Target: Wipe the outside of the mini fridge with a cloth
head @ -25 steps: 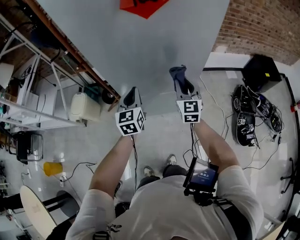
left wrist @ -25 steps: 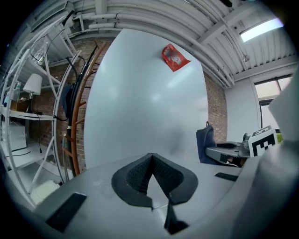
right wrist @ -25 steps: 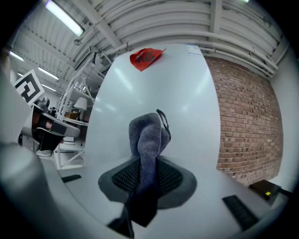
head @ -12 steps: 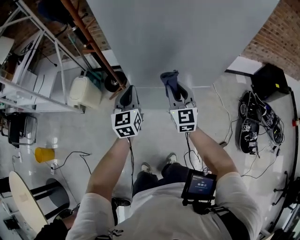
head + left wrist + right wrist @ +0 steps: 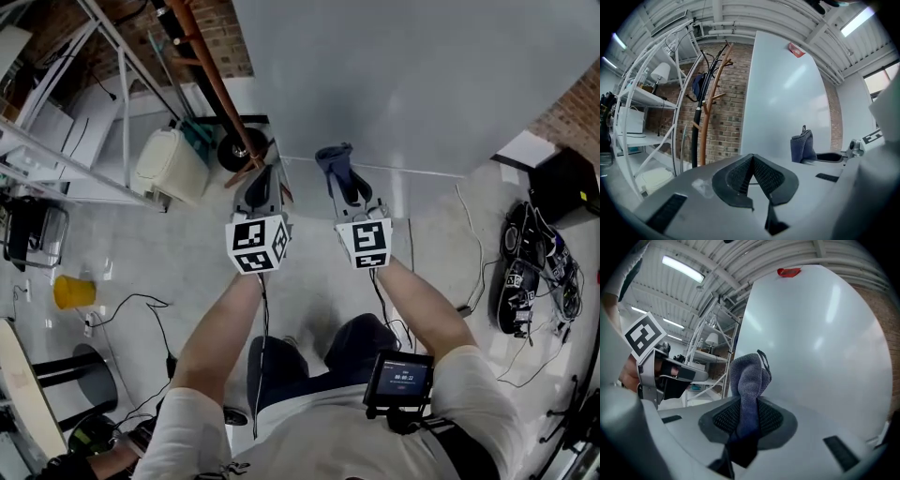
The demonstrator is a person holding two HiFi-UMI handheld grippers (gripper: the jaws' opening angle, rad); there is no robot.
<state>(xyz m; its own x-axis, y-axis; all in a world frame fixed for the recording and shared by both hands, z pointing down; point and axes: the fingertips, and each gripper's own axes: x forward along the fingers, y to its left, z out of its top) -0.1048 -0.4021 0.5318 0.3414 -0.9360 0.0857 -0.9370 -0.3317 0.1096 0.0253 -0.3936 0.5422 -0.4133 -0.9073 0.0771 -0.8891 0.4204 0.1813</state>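
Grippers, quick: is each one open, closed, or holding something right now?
Left gripper: closed, jaws together, nothing between them.
Right gripper: closed on the blue-grey cloth.

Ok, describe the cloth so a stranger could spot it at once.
Find the pale grey fridge at the top of the head view. Two grippers point at it; the cloth is the blue-grey wad pinched in the jaws of the right gripper; the left gripper is shut and empty.
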